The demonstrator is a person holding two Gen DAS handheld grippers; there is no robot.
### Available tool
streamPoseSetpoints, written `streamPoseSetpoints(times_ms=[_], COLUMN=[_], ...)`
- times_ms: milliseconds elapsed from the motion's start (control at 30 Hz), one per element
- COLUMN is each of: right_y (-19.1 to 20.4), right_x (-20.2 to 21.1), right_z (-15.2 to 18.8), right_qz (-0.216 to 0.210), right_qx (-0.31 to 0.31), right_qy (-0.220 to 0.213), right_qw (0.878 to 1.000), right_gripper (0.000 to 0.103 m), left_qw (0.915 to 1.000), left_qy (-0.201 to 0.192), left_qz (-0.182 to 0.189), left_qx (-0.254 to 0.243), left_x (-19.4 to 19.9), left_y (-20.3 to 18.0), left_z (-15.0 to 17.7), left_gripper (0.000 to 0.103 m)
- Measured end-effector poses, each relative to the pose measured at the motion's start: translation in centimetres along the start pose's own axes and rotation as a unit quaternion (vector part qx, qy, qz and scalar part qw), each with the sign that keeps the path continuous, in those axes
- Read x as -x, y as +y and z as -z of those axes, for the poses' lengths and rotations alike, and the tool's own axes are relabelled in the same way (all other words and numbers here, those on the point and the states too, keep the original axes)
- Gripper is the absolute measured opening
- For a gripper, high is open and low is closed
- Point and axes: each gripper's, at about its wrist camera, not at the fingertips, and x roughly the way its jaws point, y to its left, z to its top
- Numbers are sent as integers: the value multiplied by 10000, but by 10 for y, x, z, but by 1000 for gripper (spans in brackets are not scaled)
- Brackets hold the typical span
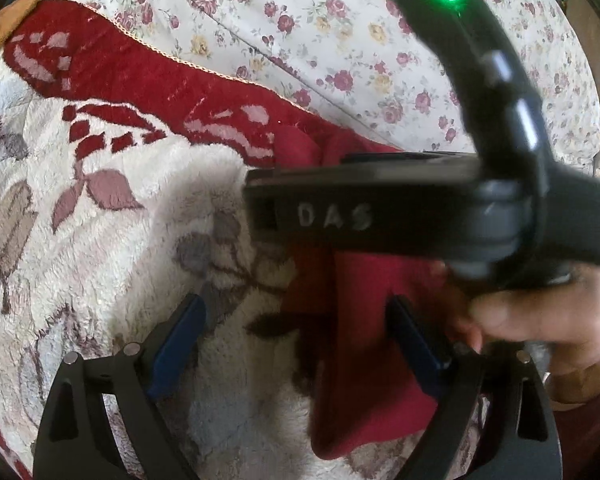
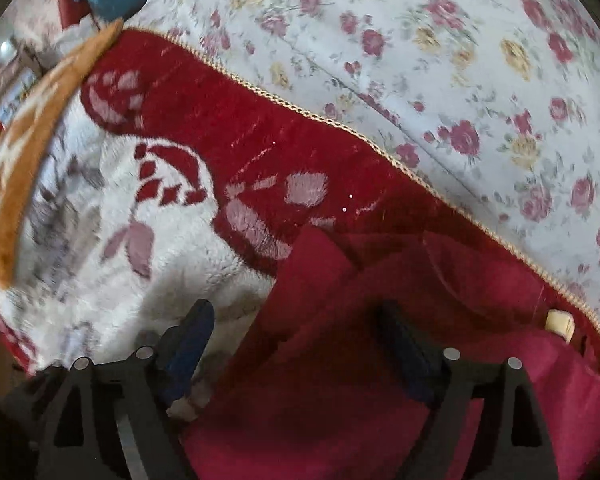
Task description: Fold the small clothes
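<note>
- Here, a floral bedsheet covers the far part of the bed, white with pink and yellow roses.
- A plush blanket, cream with a dark red border and leaf pattern, lies over it toward the cameras.
- The red garment lies rumpled on the blanket, near the blanket's corded edge, a pale tag at its right side.
- The right claw is wide open and grips nothing; the garment spreads beneath and between its fingers, the left finger over cream pile.
- The left claw is also spread wide and empty; a fold of the garment lies between its fingers, nearer the right one.
- The right hand holds the right claw's black handle, crossing the left wrist view.
</note>
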Motion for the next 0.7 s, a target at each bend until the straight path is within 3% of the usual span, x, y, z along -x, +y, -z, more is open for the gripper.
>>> streamPoseSetpoints(times_ms=[33, 167, 367, 467, 600, 700], right_y=[-2, -19, -42, -54, -68, -70], right_x=[1, 24, 66, 76, 81, 85], right_z=[1, 6, 19, 24, 29, 29], right_qz=[170, -188, -647, -789, -983, -1186], right_qx=[39, -243, -601, -797, -1097, -1266], right_qy=[-43, -378, -734, -755, -735, -631], right_qw=[9998, 9988, 9934, 9908, 9864, 9828], right_gripper=[57, 27, 20, 20, 20, 34], left_qw=[10000, 10000, 9992, 9980, 9966, 9959], left_qy=[3, -37, -301, -422, -596, -662], left_qz=[0, 8, 203, 470, 571, 607], left_qx=[20, 53, 139, 68, -52, -146], left_x=[1, 2, 5, 14, 22, 27], left_y=[-1, -6, -17, -27, -37, -41], left_z=[0, 0, -4, -6, -6, -5], left_gripper=[92, 92, 91, 60, 46, 41])
